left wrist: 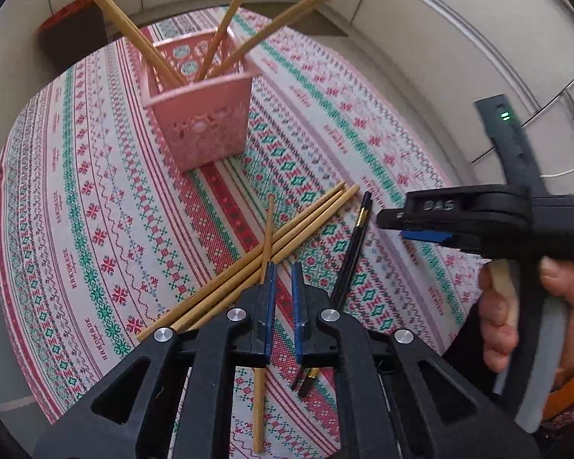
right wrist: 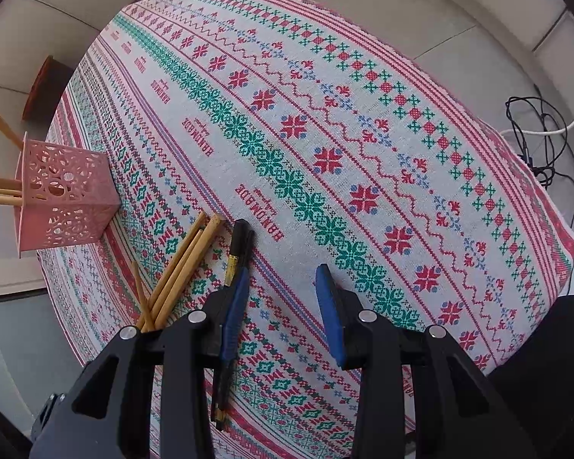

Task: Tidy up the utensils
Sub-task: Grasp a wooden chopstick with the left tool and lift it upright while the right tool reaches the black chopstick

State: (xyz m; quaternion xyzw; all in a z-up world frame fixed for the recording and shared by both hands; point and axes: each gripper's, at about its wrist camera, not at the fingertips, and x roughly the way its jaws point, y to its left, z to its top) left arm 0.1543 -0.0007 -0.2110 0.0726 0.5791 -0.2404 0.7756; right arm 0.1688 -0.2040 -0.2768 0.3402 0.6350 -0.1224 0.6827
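Patterned cloth is covering the surface (right wrist: 363, 122); loose chopsticks (left wrist: 287, 229) are lying near the basket (left wrist: 199, 114).
Light, stiff, slippery sticks: pinching mid-length is looking best; left tool (left wrist: 283, 290) is nearly clenched, gripping nothing, right tool (right wrist: 283, 294) is gaping, released.

Patterned tablecloth (right wrist: 325, 122) (cross-stitch), black cables (right wrist: 535, 134)

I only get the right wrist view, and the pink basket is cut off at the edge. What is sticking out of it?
Observer: The stored chopsticks fan out of the pink basket, leaning in different directions.
Operator: Where is the other gripper?
Observer: The left gripper is over the loose wooden chopsticks on the tablecloth, its pads a narrow gap apart with nothing between them.
Operator: Who holds mine?
Observer: A hand grips the handle of the right gripper, and a small green light glows on it.
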